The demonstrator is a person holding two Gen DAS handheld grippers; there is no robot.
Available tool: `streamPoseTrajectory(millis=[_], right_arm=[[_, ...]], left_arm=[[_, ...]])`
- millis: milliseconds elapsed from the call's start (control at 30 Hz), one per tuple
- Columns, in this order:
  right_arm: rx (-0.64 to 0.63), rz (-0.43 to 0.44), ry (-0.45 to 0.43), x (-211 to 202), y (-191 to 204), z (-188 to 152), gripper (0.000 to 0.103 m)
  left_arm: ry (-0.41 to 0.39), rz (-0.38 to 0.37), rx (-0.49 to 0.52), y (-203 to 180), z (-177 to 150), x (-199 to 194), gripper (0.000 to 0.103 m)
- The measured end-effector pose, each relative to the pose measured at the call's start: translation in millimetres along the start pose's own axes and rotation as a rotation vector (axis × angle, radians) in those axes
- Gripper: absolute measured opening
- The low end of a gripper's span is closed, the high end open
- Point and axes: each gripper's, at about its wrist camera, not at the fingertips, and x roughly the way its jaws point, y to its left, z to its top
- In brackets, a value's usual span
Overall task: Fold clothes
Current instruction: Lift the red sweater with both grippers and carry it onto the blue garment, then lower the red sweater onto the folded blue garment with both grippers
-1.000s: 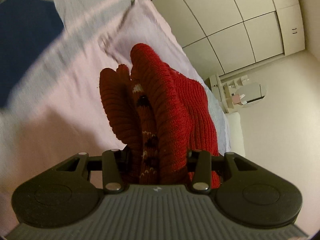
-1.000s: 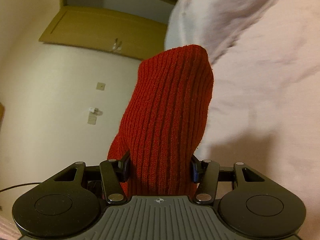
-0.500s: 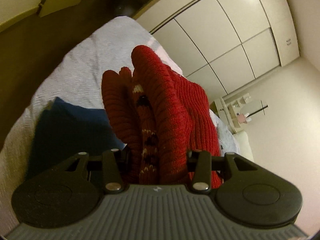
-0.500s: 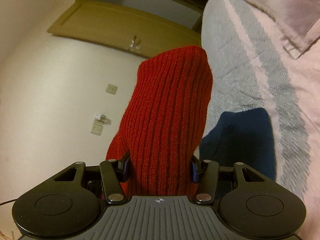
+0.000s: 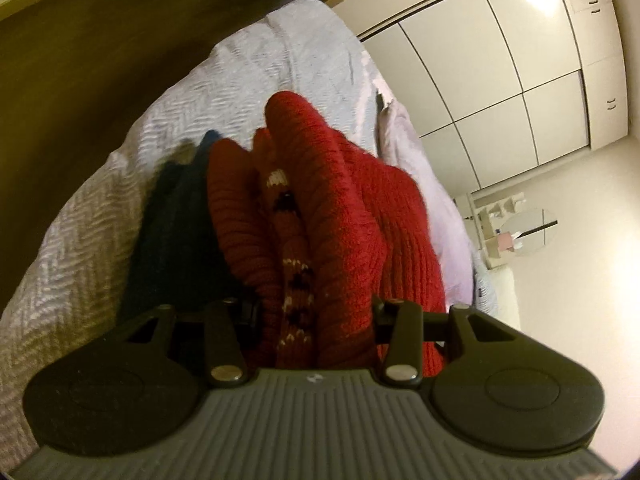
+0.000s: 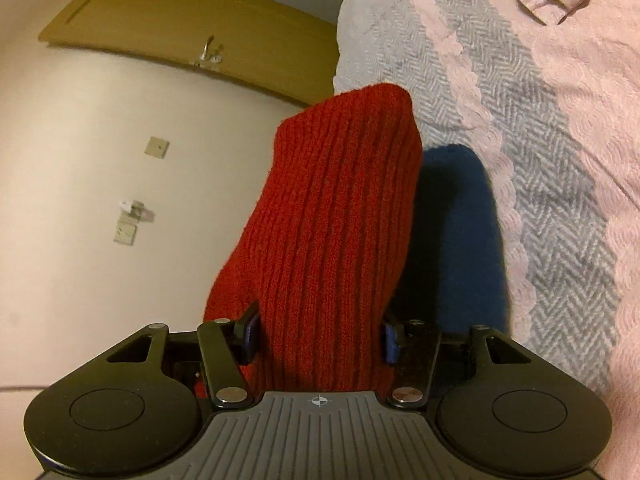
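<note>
Right wrist: red sweater [image 6: 332, 220] probably over bedspread [image 6: 540, 128].

A bed under a grey herringbone-weave bedspread [image 5: 256, 76] stands on dark brown flooring [image 5: 100, 60]. Tall cream sliding wardrobe doors [image 5: 500, 68] reflect ceiling light. A tan wooden door [image 6: 192, 28] interrupts the cream wall [image 6: 80, 168].

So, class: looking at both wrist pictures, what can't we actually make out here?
- Left wrist view: the red sweater fills the left gripper, hiding its fingertips.
- Right wrist view: the sweater hides the right gripper fingertips; its jaws are opening.
- Both views: the blue garment is mostly covered.
</note>
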Motion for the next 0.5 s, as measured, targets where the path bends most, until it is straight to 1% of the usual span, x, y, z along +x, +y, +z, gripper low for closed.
streamPoseTrajectory(millis=[100, 133, 167, 200, 267, 367, 433, 500], right_arm=[[-0.035, -0.011, -0.005, 5.1, -4.0, -1.2, 0.058], [-0.059, -0.022, -0.01, 3.2, 1.9, -1.5, 0.058], [-0.12, -0.038, -0.018, 2.4, 12.0, -1.8, 0.058], [-0.169, -0.034, -0.019, 0.6, 20.6, -1.3, 0.058], [-0.267, -0.022, -0.02, -3.1, 37.7, -0.3, 0.058], [-0.232, -0.029, 0.024, -0.4, 24.4, -0.3, 0.058], [-0.147, -0.04, 0.033, 2.2, 4.6, -5.1, 0.061], [-0.113, -0.046, -0.006, -3.4, 3.1, -9.9, 0.061]], left_arm=[[-0.031, 0.006, 0.008, 7.9, -5.5, 3.2, 0.04], [-0.051, 0.002, 0.033, 5.2, -7.5, 1.1, 0.04], [-0.072, -0.003, 0.063, 1.1, -9.7, -1.9, 0.04], [-0.089, -0.01, 0.079, -1.1, -12.1, -6.0, 0.04], [-0.086, -0.008, 0.056, 5.4, -15.7, -6.4, 0.04], [-0.07, 0.001, 0.024, 14.8, -18.7, -3.4, 0.041], [-0.048, 0.016, 0.023, 17.3, -17.0, 2.8, 0.043], [-0.038, 0.026, 0.053, 11.8, -12.0, 4.5, 0.043]])
